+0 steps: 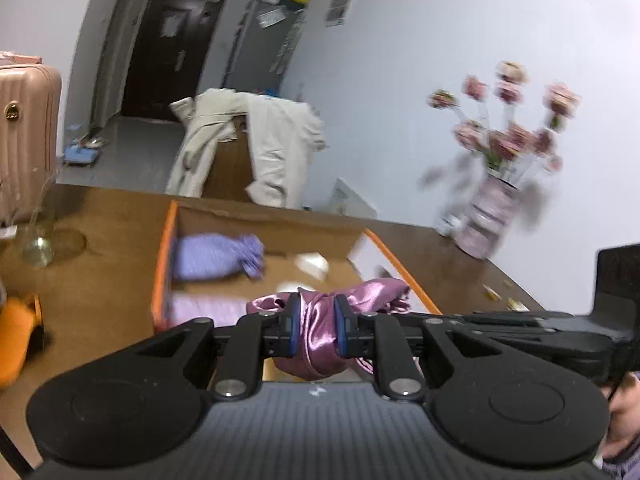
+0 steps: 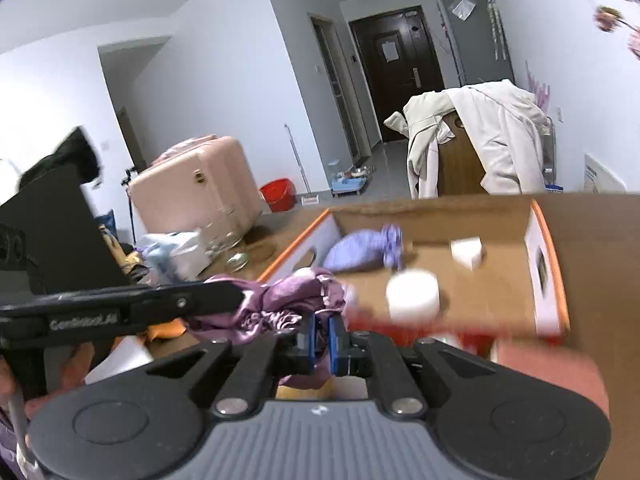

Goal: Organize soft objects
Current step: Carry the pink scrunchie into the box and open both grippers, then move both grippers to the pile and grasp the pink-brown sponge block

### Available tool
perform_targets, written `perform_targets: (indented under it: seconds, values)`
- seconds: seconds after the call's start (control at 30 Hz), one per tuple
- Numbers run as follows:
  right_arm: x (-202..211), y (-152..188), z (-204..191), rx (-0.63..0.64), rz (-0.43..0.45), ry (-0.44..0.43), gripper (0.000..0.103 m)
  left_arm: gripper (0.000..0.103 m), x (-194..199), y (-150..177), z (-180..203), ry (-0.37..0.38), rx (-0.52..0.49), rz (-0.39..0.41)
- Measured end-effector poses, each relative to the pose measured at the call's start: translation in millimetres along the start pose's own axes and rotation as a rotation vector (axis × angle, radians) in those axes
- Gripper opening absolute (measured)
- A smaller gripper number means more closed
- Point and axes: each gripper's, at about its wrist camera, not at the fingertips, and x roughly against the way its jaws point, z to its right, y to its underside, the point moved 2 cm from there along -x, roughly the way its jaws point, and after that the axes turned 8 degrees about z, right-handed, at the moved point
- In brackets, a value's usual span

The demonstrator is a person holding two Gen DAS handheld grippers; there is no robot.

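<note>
A mauve satin cloth (image 1: 376, 290) hangs bunched over the near edge of an open cardboard box with orange edges (image 1: 164, 256). My left gripper (image 1: 316, 316) is shut on its middle fold. In the right wrist view my right gripper (image 2: 321, 332) is shut on a thin edge of the same cloth (image 2: 280, 300), and the left tool reaches in from the left. Inside the box lie a lilac drawstring pouch (image 1: 216, 256) (image 2: 360, 254), a white round piece (image 2: 412, 294) and a white block (image 2: 466, 250).
The box (image 2: 548, 248) sits on a brown table (image 1: 100, 288). A vase of pink flowers (image 1: 492, 216) stands at the right, a clear glass jar (image 1: 38, 244) at the left. Beyond are a pink suitcase (image 2: 192, 188) and a chair draped with a beige coat (image 1: 276, 148).
</note>
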Motion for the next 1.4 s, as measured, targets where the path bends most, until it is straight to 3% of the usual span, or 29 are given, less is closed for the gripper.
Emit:
perform_targets:
  seconds: [0.17, 0.37, 0.47, 0.57, 0.67, 0.73, 0.8, 0.9, 1.13, 1.27, 1.4]
  values:
    - [-98, -36, 24, -0.073, -0.152, 0.055, 0.007, 0.017, -88, -33, -46, -0.095, 0.06, -0.115]
    - [-177, -21, 44, -0.137, -0.296, 0.125, 0.007, 0.018, -151, -26, -77, -0.194, -0.001, -0.231]
    - [-197, -13, 50, -0.16, -0.337, 0.145, 0.007, 0.021, -162, -18, -85, -0.225, -0.022, -0.265]
    - [-205, -6, 50, -0.14, -0.366, 0.155, 0.014, 0.031, -158, -15, -82, -0.246, -0.056, -0.232]
    - [-203, -6, 48, -0.138, -0.364, 0.157, 0.017, 0.032, -152, -19, -77, -0.246, -0.083, -0.22]
    - [-199, -10, 49, -0.144, -0.355, 0.159, 0.019, 0.032, -146, -22, -71, -0.255, -0.105, -0.22]
    - [-187, -16, 47, -0.132, -0.339, 0.162, 0.03, 0.032, -139, -26, -64, -0.261, -0.124, -0.211]
    - [-165, -25, 41, -0.077, -0.309, 0.18, 0.032, 0.033, -120, -33, -54, -0.261, -0.131, -0.189]
    - [-73, -46, 33, -0.006, -0.202, 0.196, 0.034, 0.049, -53, -41, -19, -0.275, -0.152, -0.116]
    - [-8, -48, 27, 0.05, -0.109, 0.203, 0.044, 0.066, -4, -31, 7, -0.307, -0.192, -0.029]
    - [53, -31, 18, 0.106, -0.019, 0.197, 0.054, 0.071, 44, -7, 30, -0.346, -0.223, 0.051]
